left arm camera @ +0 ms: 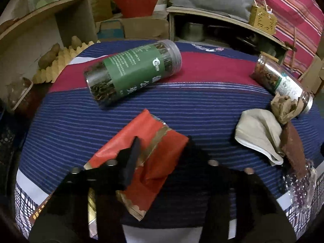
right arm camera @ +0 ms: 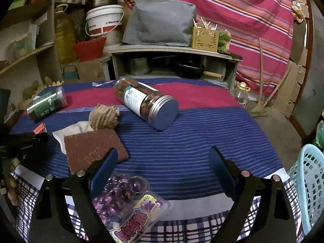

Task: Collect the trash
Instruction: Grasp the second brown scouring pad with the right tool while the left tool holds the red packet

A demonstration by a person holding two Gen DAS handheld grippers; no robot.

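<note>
A torn red wrapper lies crumpled on the striped tablecloth, and my left gripper is shut on it, one finger on its top, the other at its right edge. In the right wrist view that gripper shows at the far left with a scrap of red wrapper. My right gripper stands open over bare cloth with nothing between its fingers. Beside it are a brown scouring pad, a crumpled brown paper ball, a white tissue and a clear blister pack of purple beads.
Two jars lie on their sides: a green-labelled one and a silver-lidded one. A light blue basket stands off the table's right edge. Shelves, a red basket and a low cabinet crowd the back.
</note>
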